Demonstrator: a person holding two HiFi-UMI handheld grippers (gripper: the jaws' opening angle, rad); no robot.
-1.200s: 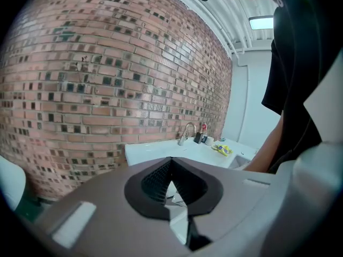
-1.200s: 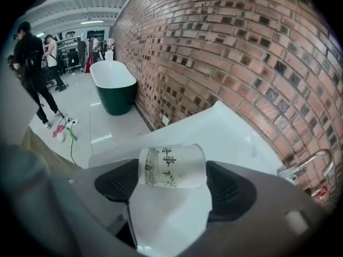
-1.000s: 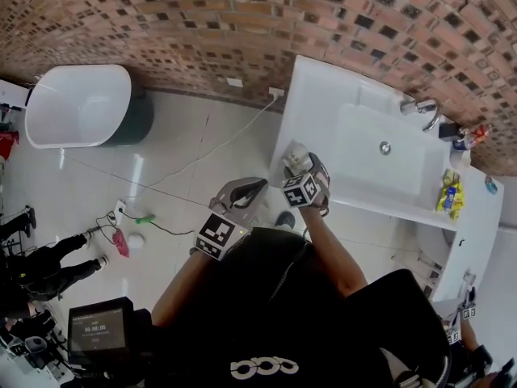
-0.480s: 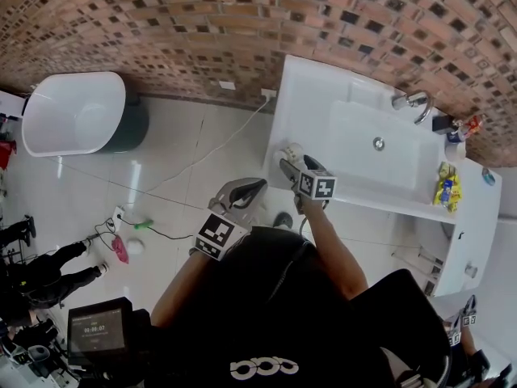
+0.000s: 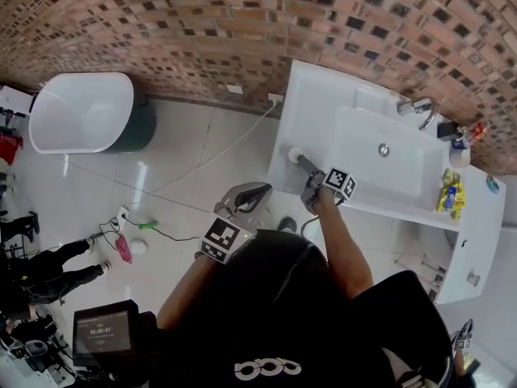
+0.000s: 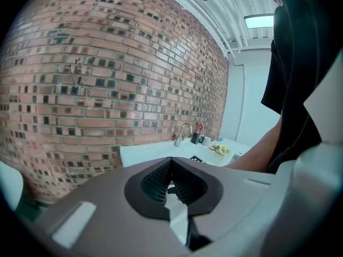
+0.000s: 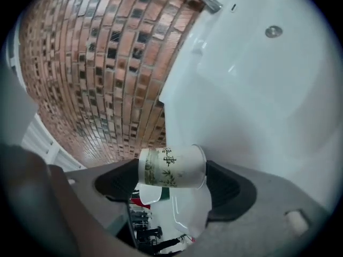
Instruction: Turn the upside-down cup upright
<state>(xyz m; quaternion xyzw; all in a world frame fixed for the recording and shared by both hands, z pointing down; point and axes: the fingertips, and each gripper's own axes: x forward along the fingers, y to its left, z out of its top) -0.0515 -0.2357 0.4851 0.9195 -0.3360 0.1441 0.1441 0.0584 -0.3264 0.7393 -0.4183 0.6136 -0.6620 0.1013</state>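
so the cup is standing near the left end of the white counter. going by the right gripper view, its wider, rimmed end faces the counter, so i'd call it still upside-down. nothing flipped yet imo.

the right gripper is right up at it with the claw spread wide. it's rolled onto its side though, so one jaw sits above the other and the cup runs lengthwise across the gap at the tips. it doesn't look squeezed to me, but i can't tell if a pad is brushing an end. the left gripper is parked well apart from the cup, claw pressed together with nothing in it.

how i'd do this bit: don't try to grab it end to end, the lower jaw has nowhere to go. get the wrist round until the jaws are level, one each side of the cup wall, about halfway up. pinch softly, since it looks like a paper cup and will probably crumple. lift it clear of the counter before rolling it over, then set it flat on its base and only then let go. it's also close to the counter's end, so a clumsy nudge could send it onto the floor.
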